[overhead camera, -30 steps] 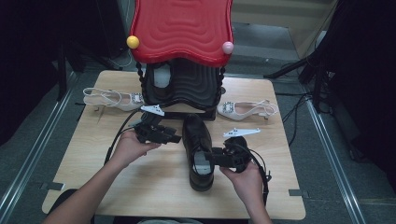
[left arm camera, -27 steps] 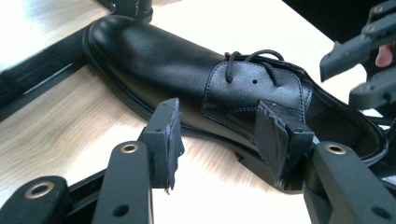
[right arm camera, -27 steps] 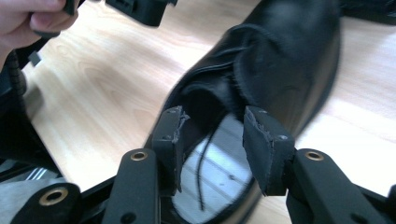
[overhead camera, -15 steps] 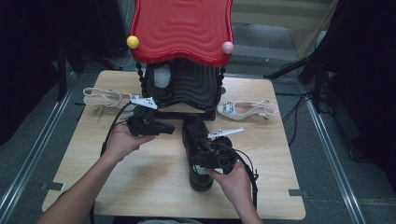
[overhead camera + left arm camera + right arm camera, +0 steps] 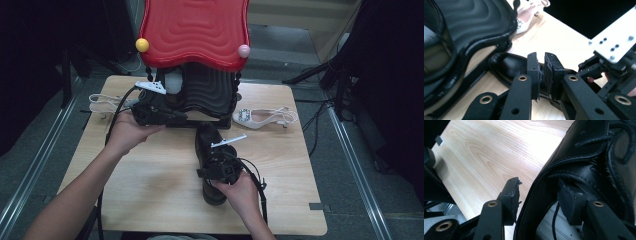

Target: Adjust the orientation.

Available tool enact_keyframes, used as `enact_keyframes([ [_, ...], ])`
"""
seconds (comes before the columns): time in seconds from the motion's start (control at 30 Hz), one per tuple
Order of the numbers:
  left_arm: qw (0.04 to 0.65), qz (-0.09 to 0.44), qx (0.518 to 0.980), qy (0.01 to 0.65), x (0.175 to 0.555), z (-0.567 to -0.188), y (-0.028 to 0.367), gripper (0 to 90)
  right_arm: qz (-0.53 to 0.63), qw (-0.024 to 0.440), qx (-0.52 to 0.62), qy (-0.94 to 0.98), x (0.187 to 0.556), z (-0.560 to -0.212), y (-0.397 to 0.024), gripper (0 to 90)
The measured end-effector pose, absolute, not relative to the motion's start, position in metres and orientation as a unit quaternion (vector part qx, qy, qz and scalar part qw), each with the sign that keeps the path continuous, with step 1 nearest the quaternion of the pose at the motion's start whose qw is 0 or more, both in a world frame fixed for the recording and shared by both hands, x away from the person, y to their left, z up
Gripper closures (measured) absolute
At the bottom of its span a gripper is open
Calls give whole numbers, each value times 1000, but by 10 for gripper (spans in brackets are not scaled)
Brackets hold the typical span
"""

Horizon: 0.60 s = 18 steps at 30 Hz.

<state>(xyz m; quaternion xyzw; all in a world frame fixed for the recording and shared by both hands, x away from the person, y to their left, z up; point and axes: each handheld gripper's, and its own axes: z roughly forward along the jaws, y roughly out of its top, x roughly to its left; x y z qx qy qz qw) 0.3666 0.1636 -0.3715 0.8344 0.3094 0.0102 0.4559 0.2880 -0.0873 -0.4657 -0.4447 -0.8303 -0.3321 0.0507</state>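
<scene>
**Shoe straddled, not pinched**

Right gripper (image 5: 539, 195): jaws just widening, astride black shoe (image 5: 212, 150) wall, pads clear. Left gripper (image 5: 541, 75): pads nearly together, nothing between, just closed; raised at ten o'clock of shoe, at table (image 5: 150, 185) centre.

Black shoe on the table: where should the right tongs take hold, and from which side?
Grip the black shoe at its collar wall beside the laces, coming in from the heel end. The right tongs already straddle that thin upright leather edge, one pad inside and one outside, which probably gives a firmer hold than the rounded, glossy toe.
</scene>
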Motion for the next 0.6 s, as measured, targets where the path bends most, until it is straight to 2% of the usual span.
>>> enact_keyframes([
  [0.5, 474, 27, 822, 316, 386, -333, 170, 826, -282, 49, -459, -841, 293, -479, -65, 567],
  [0.6, 476, 38, 821, 311, 389, -320, 171, 827, -261, 31, -456, -851, 292, -482, -61, 593],
])
